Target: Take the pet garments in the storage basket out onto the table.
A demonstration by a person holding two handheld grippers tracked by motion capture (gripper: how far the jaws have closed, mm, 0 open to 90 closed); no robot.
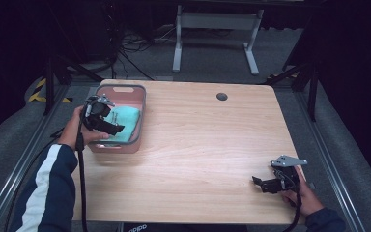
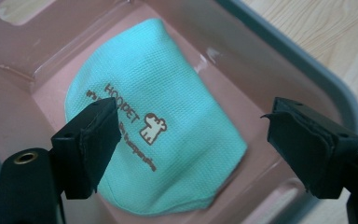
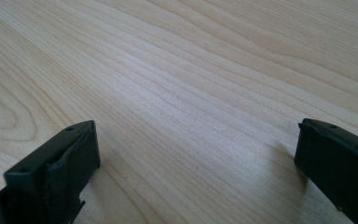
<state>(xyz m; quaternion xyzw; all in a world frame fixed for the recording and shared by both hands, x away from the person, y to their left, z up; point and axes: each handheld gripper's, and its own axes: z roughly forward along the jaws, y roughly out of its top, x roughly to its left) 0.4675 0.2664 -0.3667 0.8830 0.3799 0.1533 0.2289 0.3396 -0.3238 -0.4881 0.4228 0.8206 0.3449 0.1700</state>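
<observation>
A folded mint-green cloth (image 2: 168, 130) with a brown printed logo lies flat inside a pink plastic basket (image 2: 289, 70) with a grey rim. The same cloth (image 1: 125, 123) and basket (image 1: 142, 104) sit at the table's left side in the high view. My left gripper (image 1: 113, 128) hovers over the basket, pointing down at the cloth. Its jaws stand wide apart above the cloth with nothing between the pads (image 2: 98, 135). My right gripper (image 1: 261, 183) rests low near the table's front right corner, open, with bare wood between its fingers (image 3: 70, 154).
The light wooden table (image 1: 207, 140) has a round cable hole (image 1: 221, 96) at the back. Behind the table stands a white desk frame (image 1: 215, 29) on a dark floor with cables. Metal rails run along both sides of the table.
</observation>
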